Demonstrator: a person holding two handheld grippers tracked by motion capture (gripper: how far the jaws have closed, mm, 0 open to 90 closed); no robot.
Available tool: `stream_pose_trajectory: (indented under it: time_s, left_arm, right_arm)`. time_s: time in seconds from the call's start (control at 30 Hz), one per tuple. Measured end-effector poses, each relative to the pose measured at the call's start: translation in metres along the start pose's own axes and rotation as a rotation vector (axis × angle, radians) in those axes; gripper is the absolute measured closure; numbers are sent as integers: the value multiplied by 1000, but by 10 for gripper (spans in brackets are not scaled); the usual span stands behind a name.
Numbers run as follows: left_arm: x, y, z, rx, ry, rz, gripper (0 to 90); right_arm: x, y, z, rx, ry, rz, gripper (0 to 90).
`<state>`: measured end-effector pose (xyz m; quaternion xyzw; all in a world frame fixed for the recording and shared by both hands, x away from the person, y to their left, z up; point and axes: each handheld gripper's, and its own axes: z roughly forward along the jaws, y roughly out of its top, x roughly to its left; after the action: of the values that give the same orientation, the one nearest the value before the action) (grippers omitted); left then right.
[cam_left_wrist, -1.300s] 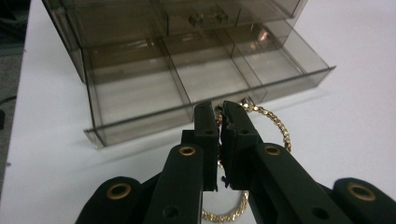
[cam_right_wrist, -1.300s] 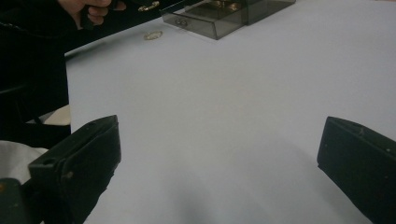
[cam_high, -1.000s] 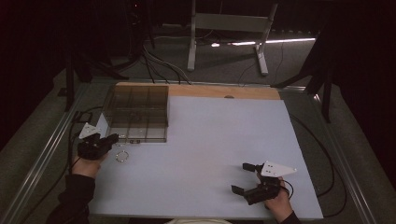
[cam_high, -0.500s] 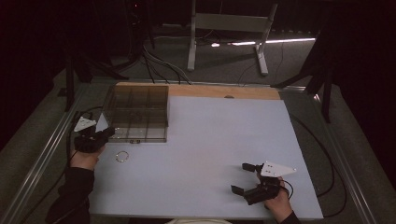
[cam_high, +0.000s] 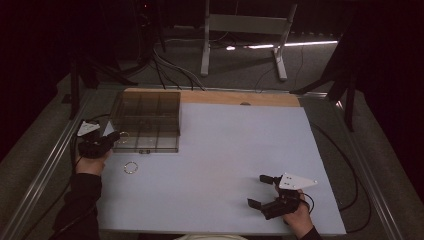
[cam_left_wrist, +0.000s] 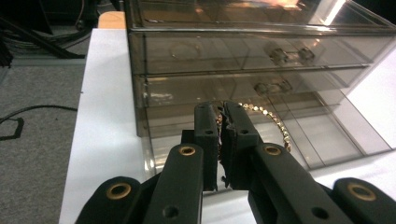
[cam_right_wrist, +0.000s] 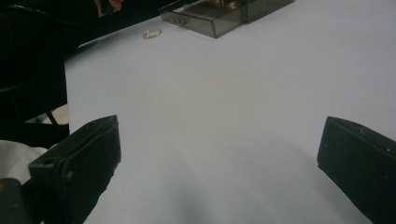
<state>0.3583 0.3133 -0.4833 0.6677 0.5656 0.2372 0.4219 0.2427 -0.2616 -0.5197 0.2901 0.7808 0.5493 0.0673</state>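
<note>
Bracelet (cam_left_wrist: 275, 123), gold beaded, pinched in the left gripper (cam_left_wrist: 223, 122) at the near left corner of the smoky organizer box (cam_high: 146, 120), likely mid-placement, release into a compartment next; right gripper (cam_high: 261, 190) spread, idle well right of box.

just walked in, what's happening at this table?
A person works two tongs at a white table. The left tongs are shut on a gold bead bracelet, held at the near-left corner of a smoky clear compartment box. A second ring-shaped piece lies on the table in front of the box. The right tongs rest open near the front right, holding nothing.
</note>
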Motion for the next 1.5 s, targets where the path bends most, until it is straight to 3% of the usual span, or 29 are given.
stream_pose_trajectory:
  time_s: [0.53,0.77,1.0,1.17,1.37,1.5]
  left_arm:
    - [12,-3,21,9,66,-64,868]
    - [11,-9,30,62,101,-41,867]
    - [7,-9,33,68,107,-20,858]
    - [7,-8,31,60,93,-35,770]
    - [6,-5,23,39,86,-47,527]
    - [3,-4,16,47,38,-27,377]
  right_arm:
    - [0,0,1,6,1,0,0]
    - [0,0,1,9,1,-2,0]
    - [0,0,1,9,3,-2,0]
    - [0,0,0,6,0,-3,0]
    - [0,0,0,5,-1,-2,0]
    - [0,0,0,7,-1,-1,0]
